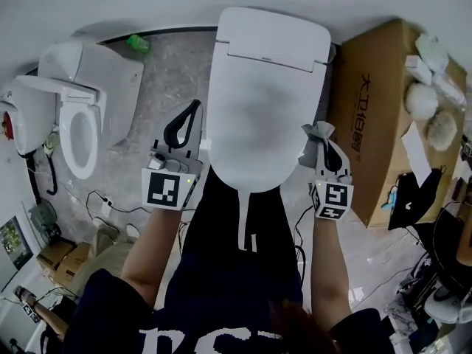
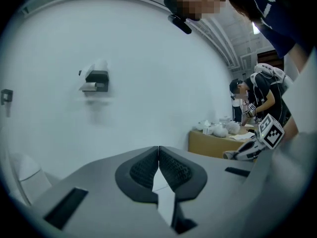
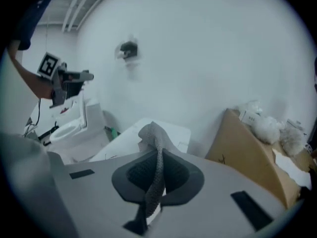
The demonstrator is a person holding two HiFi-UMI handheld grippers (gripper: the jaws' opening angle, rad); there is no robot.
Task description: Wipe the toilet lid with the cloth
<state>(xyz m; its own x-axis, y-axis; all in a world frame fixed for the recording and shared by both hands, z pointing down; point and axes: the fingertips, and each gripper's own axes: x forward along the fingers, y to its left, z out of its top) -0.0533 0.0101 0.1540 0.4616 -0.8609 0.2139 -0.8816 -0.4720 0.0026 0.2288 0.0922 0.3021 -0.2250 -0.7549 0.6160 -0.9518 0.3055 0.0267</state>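
Note:
A white toilet with its lid [image 1: 259, 116] closed stands straight ahead of me in the head view; its lid [image 3: 148, 135] also shows in the right gripper view. My right gripper [image 1: 322, 140] is at the lid's right edge, shut on a grey cloth [image 1: 317, 137] that sticks up crumpled from between the jaws [image 3: 153, 148]. My left gripper [image 1: 184, 124] is at the lid's left edge, its jaws pressed together with nothing between them [image 2: 158, 165]. Neither gripper touches the lid.
A second white toilet [image 1: 81, 109] with its seat showing stands to the left. A big cardboard box [image 1: 383, 116] with white bundles on top stands close on the right. Cables lie on the floor [image 1: 110, 201]. Another person [image 2: 257, 100] stands by the box.

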